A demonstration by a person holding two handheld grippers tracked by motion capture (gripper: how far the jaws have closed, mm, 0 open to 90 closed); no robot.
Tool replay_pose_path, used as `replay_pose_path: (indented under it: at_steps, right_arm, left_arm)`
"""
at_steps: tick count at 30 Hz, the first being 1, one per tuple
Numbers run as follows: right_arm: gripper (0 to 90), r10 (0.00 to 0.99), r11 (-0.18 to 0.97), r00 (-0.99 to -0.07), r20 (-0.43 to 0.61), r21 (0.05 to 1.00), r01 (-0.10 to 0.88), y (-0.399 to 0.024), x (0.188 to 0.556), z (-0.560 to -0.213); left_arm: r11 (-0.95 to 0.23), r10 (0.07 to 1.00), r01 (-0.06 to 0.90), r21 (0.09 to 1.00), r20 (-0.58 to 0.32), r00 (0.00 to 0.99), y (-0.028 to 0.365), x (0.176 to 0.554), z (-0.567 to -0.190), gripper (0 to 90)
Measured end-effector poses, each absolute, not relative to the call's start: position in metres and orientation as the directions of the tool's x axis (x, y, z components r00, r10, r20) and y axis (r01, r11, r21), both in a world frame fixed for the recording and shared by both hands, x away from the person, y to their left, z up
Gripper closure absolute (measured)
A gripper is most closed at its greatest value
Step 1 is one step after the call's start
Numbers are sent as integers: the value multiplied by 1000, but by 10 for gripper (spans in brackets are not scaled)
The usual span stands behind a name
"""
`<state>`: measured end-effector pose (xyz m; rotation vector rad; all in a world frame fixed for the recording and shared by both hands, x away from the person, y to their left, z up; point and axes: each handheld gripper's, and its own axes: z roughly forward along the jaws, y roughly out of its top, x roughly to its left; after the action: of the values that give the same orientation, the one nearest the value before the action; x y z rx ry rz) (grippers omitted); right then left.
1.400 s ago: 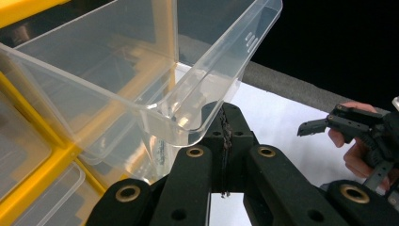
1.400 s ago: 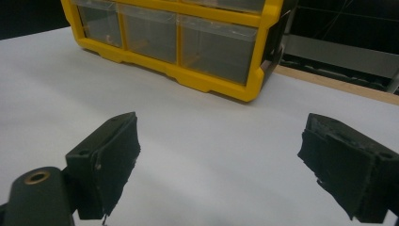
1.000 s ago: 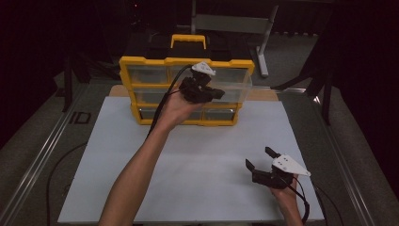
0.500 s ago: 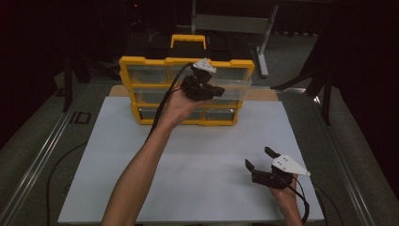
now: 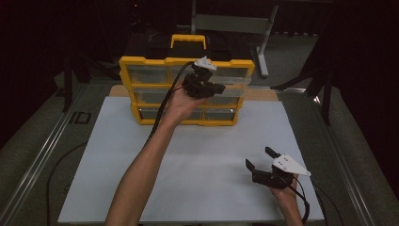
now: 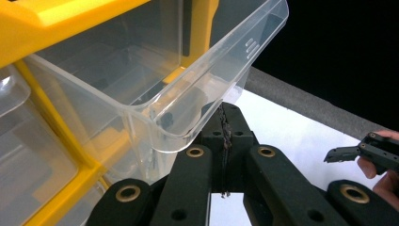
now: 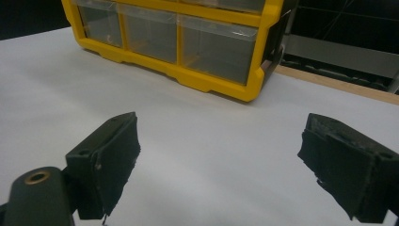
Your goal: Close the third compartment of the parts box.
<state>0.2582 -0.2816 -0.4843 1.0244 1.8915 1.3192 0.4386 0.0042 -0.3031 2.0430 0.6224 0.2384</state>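
In the left gripper view, the clear drawer runs off the top edge at twelve o'clock, and its curved lip hides the tips of the left gripper, so what the pressed-together jaws pinch cannot be told. At three o'clock the right gripper is cut by the edge. In the right gripper view, the yellow cabinet is cropped at twelve o'clock.

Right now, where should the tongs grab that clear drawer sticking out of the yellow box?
Grip the clear drawer by its front lip, coming from the front: that curved edge juts out of the yellow box. The left tongs sit shut just under it.
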Motion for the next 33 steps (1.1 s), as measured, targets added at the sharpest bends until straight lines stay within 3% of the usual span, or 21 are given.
replay_pose_path:
  at_steps: [33]
  right_arm:
    - [116, 856, 206, -514, -51, 947, 248, -283, 258, -484]
  left_arm:
    - [-412, 574, 334, 848, -43, 818, -2, 448, -304, 900]
